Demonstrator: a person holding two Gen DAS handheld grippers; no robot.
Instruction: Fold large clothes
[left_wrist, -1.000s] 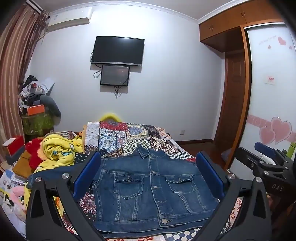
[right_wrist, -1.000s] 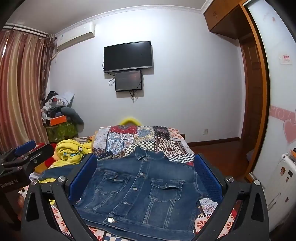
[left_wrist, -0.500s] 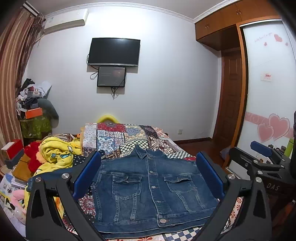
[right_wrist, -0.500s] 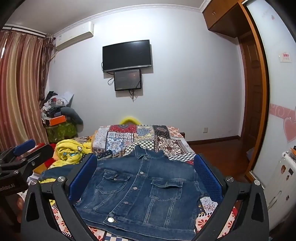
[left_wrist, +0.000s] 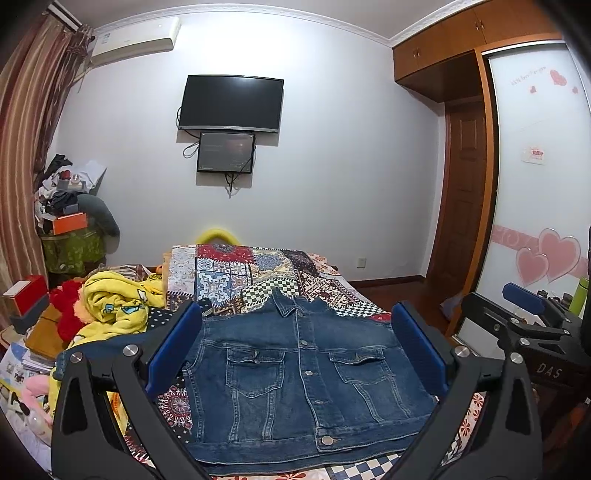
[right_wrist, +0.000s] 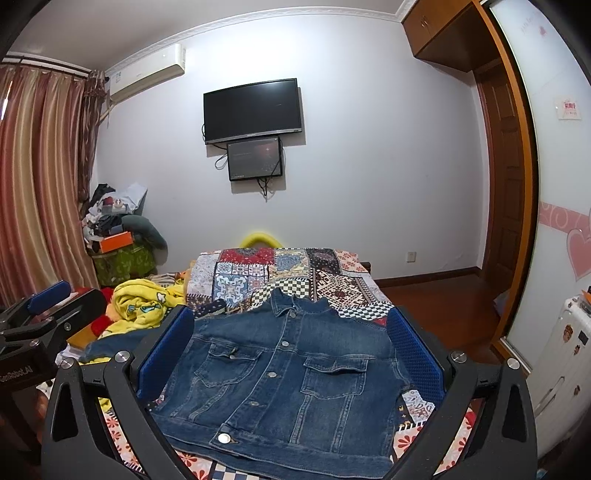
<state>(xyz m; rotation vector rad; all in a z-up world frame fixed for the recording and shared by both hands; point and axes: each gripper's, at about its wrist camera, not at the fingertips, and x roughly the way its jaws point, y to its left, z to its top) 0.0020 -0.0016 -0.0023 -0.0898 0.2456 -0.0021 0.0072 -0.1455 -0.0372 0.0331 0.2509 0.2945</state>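
Note:
A blue denim jacket (left_wrist: 303, 380) lies flat, buttoned, front side up, on a patchwork bedspread (left_wrist: 258, 269). Its collar points away from me. One sleeve (left_wrist: 110, 343) trails off to the left. The jacket also shows in the right wrist view (right_wrist: 288, 384). My left gripper (left_wrist: 297, 350) is open and empty, held above the near hem. My right gripper (right_wrist: 290, 354) is open and empty, also above the near hem. Each gripper shows at the edge of the other's view: the right one (left_wrist: 528, 332) and the left one (right_wrist: 37, 325).
A yellow garment (left_wrist: 114, 302) and red plush items lie in a heap left of the jacket. Cluttered boxes and clothes (left_wrist: 70, 225) stand at the far left by the curtain. A wardrobe with a sliding door (left_wrist: 532, 184) is on the right. A TV (left_wrist: 232, 103) hangs on the far wall.
Both grippers have shifted slightly with a small change of view angle. The jacket has not moved and both grippers stay open.

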